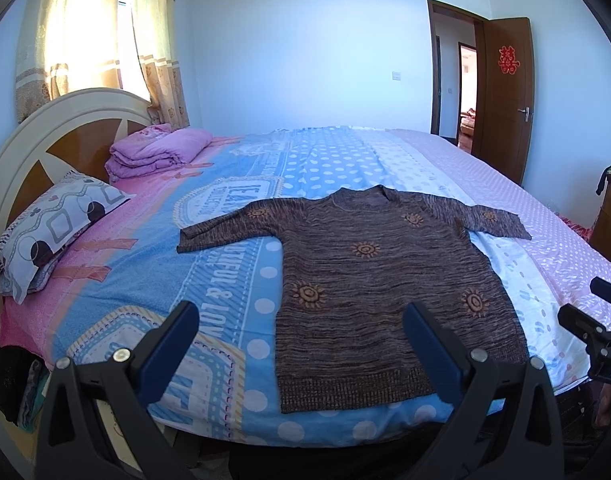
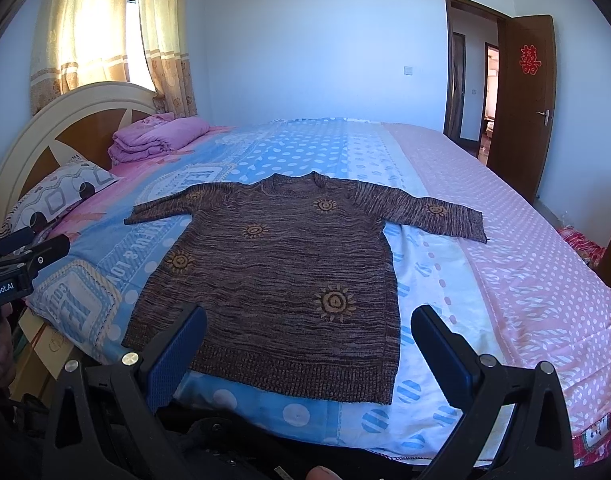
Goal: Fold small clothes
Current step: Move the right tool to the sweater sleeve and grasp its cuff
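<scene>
A brown knit sweater (image 1: 377,280) with orange sun patterns lies flat on the bed, sleeves spread out, hem toward me. It also shows in the right wrist view (image 2: 281,280). My left gripper (image 1: 301,320) is open and empty, held above the near edge of the bed by the sweater's left hem. My right gripper (image 2: 309,320) is open and empty, held above the sweater's hem. The right gripper shows at the right edge of the left wrist view (image 1: 593,308); the left gripper shows at the left edge of the right wrist view (image 2: 29,248).
The bed (image 1: 209,264) has a blue, pink and white patterned sheet. A folded purple blanket (image 1: 157,152) and a patterned pillow (image 1: 49,232) lie by the headboard (image 1: 45,136) at left. An open brown door (image 1: 505,92) stands at the far right.
</scene>
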The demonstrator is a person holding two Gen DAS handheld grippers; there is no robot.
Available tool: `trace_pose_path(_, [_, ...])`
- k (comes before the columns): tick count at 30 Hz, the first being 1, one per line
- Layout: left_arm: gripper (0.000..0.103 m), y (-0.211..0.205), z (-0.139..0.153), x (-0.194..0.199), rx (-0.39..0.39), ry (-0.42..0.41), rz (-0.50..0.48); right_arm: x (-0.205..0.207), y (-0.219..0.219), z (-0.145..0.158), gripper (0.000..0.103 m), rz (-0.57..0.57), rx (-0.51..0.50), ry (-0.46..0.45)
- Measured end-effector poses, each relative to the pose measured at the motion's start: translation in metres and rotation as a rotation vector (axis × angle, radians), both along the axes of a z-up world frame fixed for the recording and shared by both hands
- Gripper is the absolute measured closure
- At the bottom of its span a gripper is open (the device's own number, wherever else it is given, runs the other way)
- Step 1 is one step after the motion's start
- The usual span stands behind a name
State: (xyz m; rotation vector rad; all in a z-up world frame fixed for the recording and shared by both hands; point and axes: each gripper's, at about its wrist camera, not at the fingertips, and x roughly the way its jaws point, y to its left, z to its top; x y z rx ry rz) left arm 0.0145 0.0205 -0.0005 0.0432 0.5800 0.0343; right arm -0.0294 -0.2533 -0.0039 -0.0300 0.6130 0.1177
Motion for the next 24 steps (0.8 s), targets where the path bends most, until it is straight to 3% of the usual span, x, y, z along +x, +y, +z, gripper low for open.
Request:
trace_pose_path(9, [0.000, -0.007, -0.015, 0.050, 0.009, 0.038, -0.027, 0.039, -0.044, -0.017, 0.001, -0.056, 0.038, 0.033])
trace_pose_path(14, [0.000, -0.020, -0.032, 0.098, 0.055, 0.066, -0.042, 0.081, -0.083, -0.033, 0.001, -0.117, 0.068, 0.095])
trace_pose_path(24, [0.000, -0.029, -0.067, 0.204, 0.157, 0.092, 0.032, 0.189, -0.184, -0.049, 0.001, -0.289, 0.091, 0.178])
